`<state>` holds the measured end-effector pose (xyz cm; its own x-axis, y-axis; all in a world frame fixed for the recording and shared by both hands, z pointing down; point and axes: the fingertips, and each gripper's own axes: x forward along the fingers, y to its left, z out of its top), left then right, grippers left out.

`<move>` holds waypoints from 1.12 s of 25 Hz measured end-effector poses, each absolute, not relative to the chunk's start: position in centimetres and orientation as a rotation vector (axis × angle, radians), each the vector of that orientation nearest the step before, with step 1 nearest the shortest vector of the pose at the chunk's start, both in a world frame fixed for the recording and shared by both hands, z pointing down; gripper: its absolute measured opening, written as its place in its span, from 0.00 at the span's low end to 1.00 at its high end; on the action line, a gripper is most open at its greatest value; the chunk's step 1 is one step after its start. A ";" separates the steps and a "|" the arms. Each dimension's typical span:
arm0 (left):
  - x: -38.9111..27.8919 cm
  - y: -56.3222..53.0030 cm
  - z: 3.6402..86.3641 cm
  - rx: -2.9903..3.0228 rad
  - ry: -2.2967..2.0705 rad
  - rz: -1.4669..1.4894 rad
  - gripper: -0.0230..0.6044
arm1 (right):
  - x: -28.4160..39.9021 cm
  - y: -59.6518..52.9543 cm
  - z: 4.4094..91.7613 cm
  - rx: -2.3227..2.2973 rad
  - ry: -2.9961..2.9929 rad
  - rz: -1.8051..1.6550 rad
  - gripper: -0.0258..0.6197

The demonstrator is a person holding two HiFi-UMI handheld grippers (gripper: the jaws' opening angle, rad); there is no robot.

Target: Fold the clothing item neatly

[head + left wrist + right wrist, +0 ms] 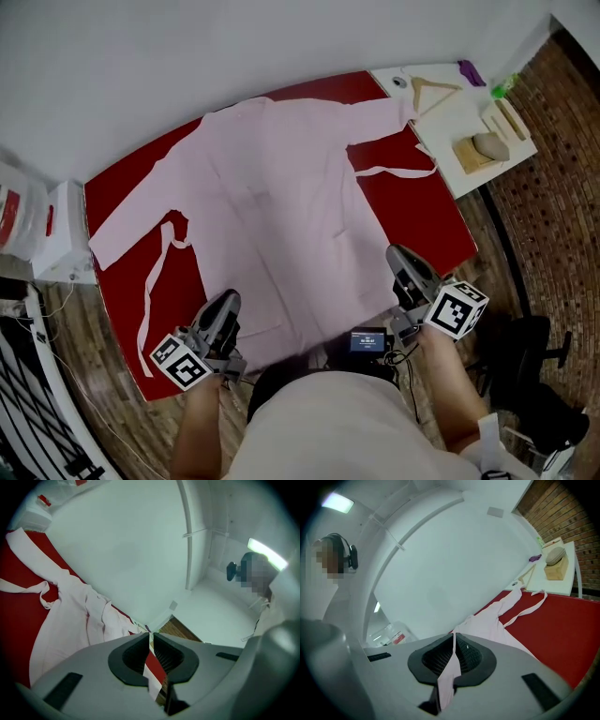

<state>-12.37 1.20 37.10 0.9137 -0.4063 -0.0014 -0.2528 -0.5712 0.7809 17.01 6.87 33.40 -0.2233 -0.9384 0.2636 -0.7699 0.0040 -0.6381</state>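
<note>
Looking at a pale pink wrap robe (pixel 281 197) spread flat on the red worktop (pixel 422 216), ties (pixel 150 300) trailing; seems thin, light and limp, prone to sagging and creasing; best gripped at hem corners; pinched along the near hem by left tongs (pixel 225 305) and right tongs (pixel 401 258), both closed tight on cloth

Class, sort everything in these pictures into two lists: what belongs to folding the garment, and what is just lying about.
Belongs to the job: pink robe, left gripper, right gripper, red table it lies on.

Just lying about: wooden hanger, purple object, stone-like lump on a wooden block, white box.
</note>
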 end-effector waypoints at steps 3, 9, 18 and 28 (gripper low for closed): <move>-12.2 0.9 36.7 2.211 -0.419 -0.226 0.05 | 16.4 7.4 32.2 -1.817 2.030 -0.998 0.05; -11.8 0.9 35.6 2.218 -0.343 -0.248 0.05 | 16.1 8.5 29.6 -1.885 2.039 -0.934 0.05; -11.6 0.1 36.0 2.239 -0.346 -0.244 0.05 | 18.2 7.7 29.2 -1.941 2.027 -0.878 0.05; -11.1 -2.9 38.1 2.258 -0.549 -0.160 0.05 | 27.9 0.7 33.8 -2.011 1.959 -0.930 0.05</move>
<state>-11.08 -2.85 38.08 0.8982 -0.4357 0.0586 -0.3357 -0.5937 0.7313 27.89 0.67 33.81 -0.0659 -0.9508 0.3028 -0.8357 -0.1133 -0.5374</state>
